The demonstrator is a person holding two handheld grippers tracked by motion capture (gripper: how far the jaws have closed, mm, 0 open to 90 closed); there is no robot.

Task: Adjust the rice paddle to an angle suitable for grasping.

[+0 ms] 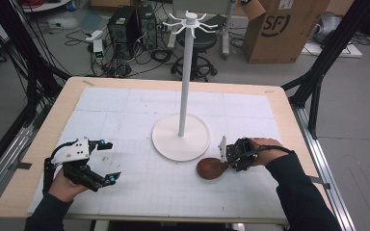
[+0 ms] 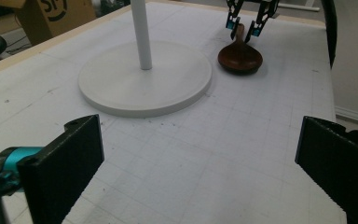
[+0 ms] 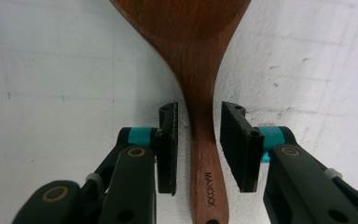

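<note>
Broadly, the bench fills the middle of the high view, its white gridded mat carrying the white stand, whose round base sits at centre and whose pole rises to hooked arms at the top of the frame; the wooden spoon lies flat on the mat just lower right of that base, bowl toward the left, handle toward the right gripper; in the right gripper view the spoon runs up the middle of the frame, its handle lying between the two pads with a narrow gap on each side, so the right gripper straddles it, spread and not yet pinching; to grasp well, I judge it should close evenly, centred on the narrow neck, keeping low to the mat so the handle does not roll or skid; the left gripper, at lower left of the high view, is spread wide and empty, well apart from the spoon, and can wait there.
</note>
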